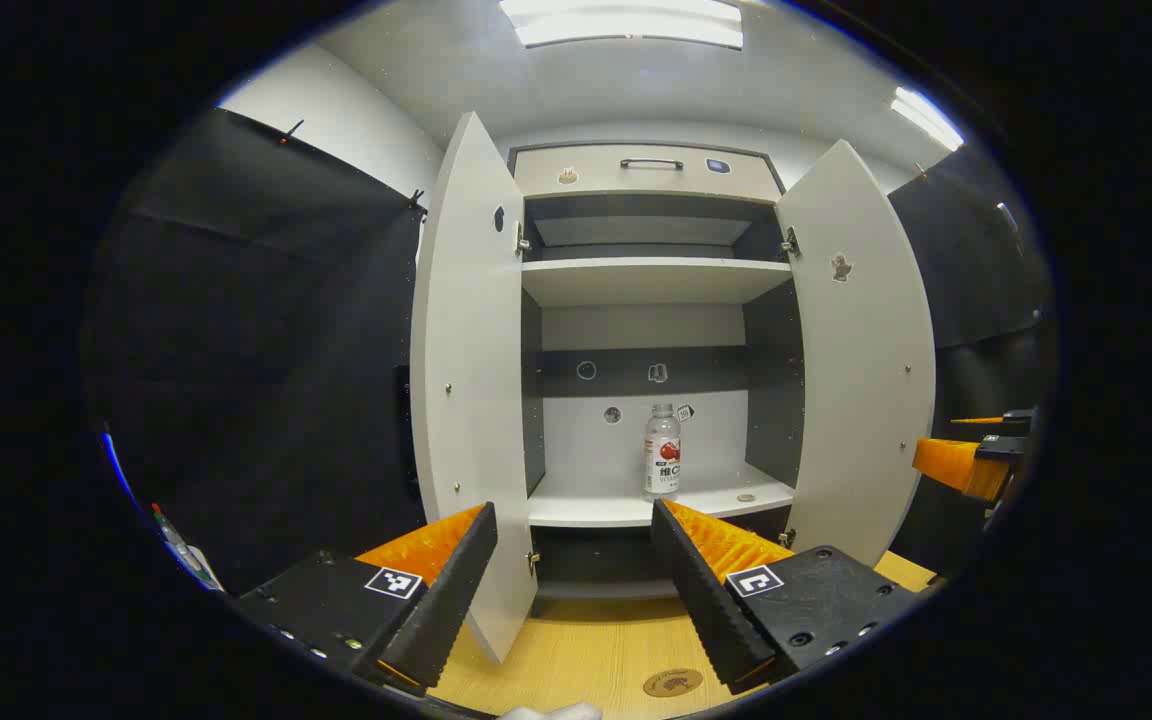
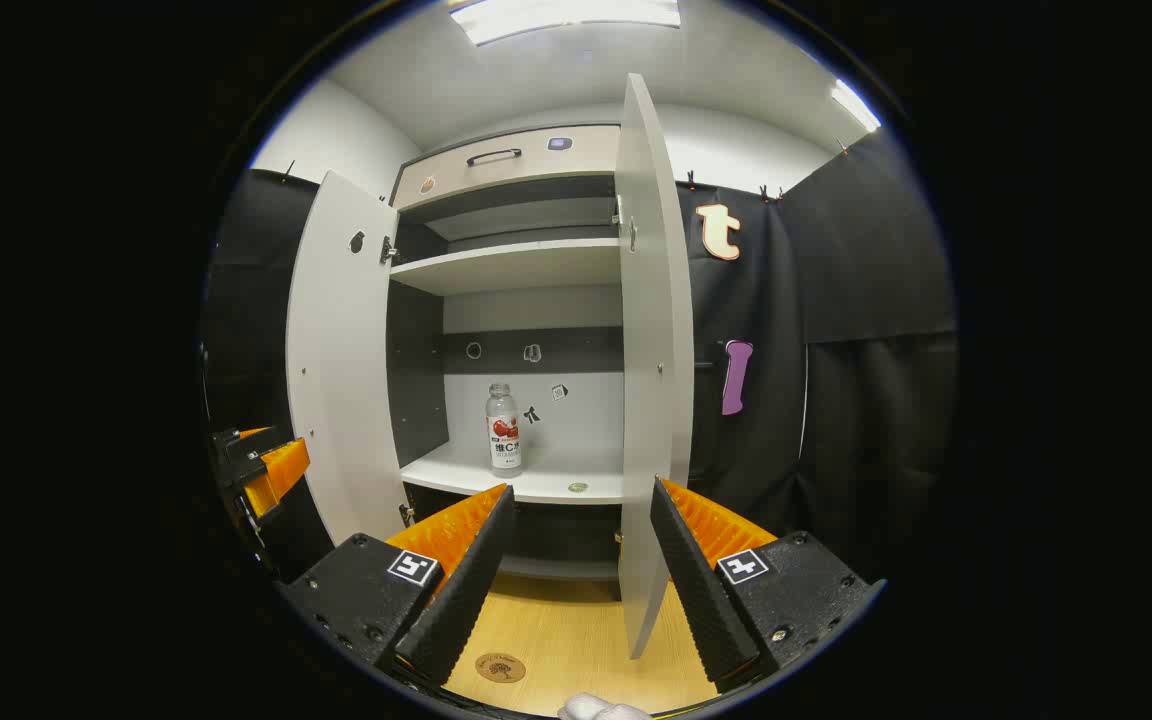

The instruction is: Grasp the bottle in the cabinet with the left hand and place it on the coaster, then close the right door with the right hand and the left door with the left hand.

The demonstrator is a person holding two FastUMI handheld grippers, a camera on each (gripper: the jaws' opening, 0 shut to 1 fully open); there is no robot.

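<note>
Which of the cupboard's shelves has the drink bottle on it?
The lower white shelf: the clear plastic bottle with the red label stands upright on it, near a small round disc. The upper white shelf looks bare.

Both views face open cabinet (image 1: 651,350) from near; right gripper view sits further right; shared: shelves, bottle (image 1: 662,450).

Your clear plastic bottle (image 1: 662,450) with the white cap and red-and-white label stands upright on the white cabinet's (image 1: 648,165) lower shelf, well back from its front edge. Your round brown coaster (image 1: 672,682) lies flat on the wooden tabletop in front. Both the white left door (image 1: 466,380) and the white right door (image 1: 861,350) stand wide open.
</note>
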